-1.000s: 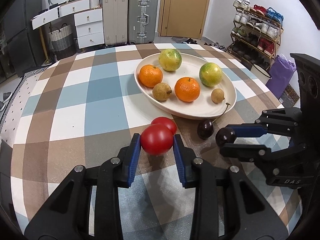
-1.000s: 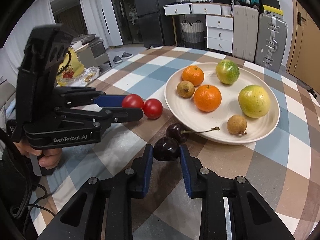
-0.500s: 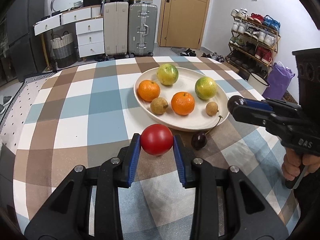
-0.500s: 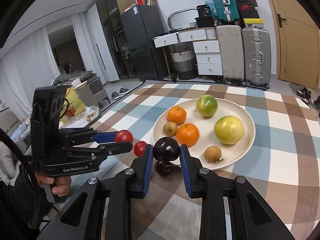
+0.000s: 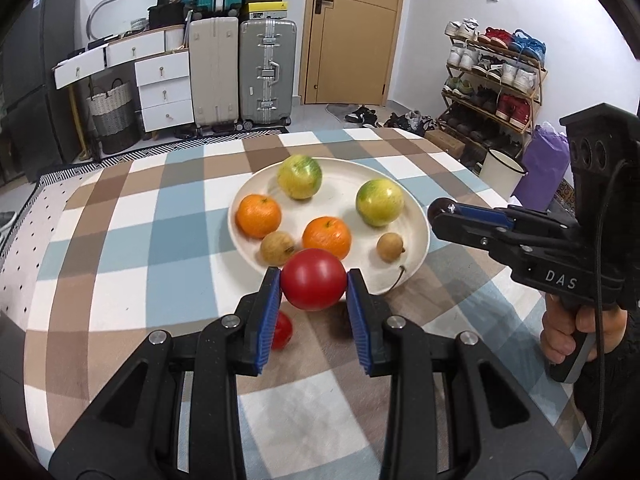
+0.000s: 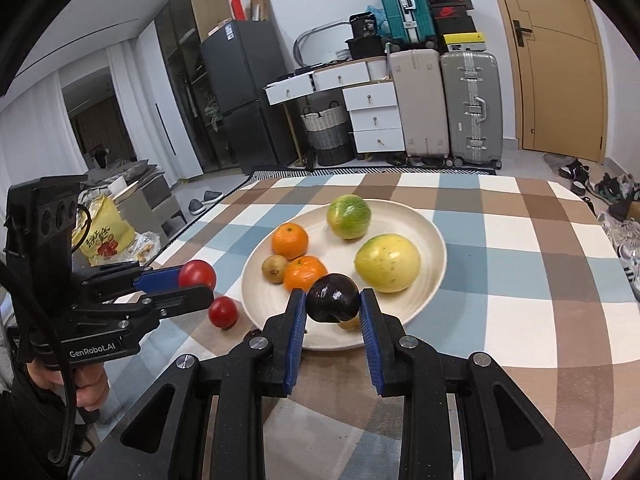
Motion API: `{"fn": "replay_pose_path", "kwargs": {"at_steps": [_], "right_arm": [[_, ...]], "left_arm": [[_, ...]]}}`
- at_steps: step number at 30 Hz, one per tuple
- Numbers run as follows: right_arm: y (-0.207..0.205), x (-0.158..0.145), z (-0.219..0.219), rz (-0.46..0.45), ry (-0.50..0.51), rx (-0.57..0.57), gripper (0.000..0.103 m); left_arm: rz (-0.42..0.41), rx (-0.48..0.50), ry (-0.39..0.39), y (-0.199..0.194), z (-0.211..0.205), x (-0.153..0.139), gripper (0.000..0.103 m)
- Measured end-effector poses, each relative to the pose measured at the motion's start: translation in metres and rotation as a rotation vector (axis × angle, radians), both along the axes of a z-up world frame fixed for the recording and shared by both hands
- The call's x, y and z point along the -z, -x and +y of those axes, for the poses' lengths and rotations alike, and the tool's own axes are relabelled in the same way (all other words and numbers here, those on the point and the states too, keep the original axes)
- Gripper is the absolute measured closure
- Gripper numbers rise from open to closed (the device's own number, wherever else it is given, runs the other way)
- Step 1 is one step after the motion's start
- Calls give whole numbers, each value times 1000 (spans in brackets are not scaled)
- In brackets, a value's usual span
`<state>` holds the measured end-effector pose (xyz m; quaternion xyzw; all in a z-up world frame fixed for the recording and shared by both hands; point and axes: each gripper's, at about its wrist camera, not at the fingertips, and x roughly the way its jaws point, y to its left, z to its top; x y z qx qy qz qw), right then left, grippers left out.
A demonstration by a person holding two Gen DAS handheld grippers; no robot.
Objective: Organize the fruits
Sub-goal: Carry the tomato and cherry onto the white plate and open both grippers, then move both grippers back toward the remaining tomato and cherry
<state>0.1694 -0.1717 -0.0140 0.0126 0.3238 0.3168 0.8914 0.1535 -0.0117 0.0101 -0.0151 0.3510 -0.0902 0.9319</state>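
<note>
On the checked table [image 5: 120,240], your left hand-held gripper [image 5: 313,280] clamps a tomato [image 5: 313,279] at the plate's [image 5: 416,216] 6 o'clock rim; your right hand-held gripper [image 6: 332,300] pinches a dark cherry [image 6: 332,298] above the plate's near edge.

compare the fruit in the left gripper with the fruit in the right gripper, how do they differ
The red tomato in the left gripper is bright red and smooth; the dark cherry in the right gripper is near black and glossy. In each gripper's own view, the tomato looks bigger. Both are round, clamped between blue pads, and held above the checked table, near the plate.
</note>
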Motion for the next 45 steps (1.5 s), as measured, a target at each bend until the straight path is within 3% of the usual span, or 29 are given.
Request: {"fn": "replay_pose_path", "kwargs": {"at_steps": [13,26,31,33,35,36,38,42,44,45], "right_arm": [[-9,11,9,40,-13,3,76],[-19,15,32,37,11,-24,76],[-17,12,29,18,15,1,65],[-15,10,26,3,13,6,52],[-13,9,23,-6,16,18,46],[-11,8,22,-9,27,24,36],[-9,8,19,-19,33,36,20],[-7,6,14,-22,41,55,4],[-7,5,12,-15,38,68,1],[-7,6,12,-1,39,71,1]], "left_arm": [[7,-22,-36,-39,-14,16,73],[0,-39,-45,-42,-7,20,73],[-10,-46,-51,-37,-6,17,73],[0,-40,-45,-35,-4,15,70],[1,-43,-47,-31,-2,12,54],[-3,-50,-54,-28,0,11,48],[-23,-63,-66,-20,5,8,24],[-35,-72,-91,-6,13,3,15],[-31,-93,-105,2,18,5,1],[-36,-102,-102,5,20,6,1]]}}
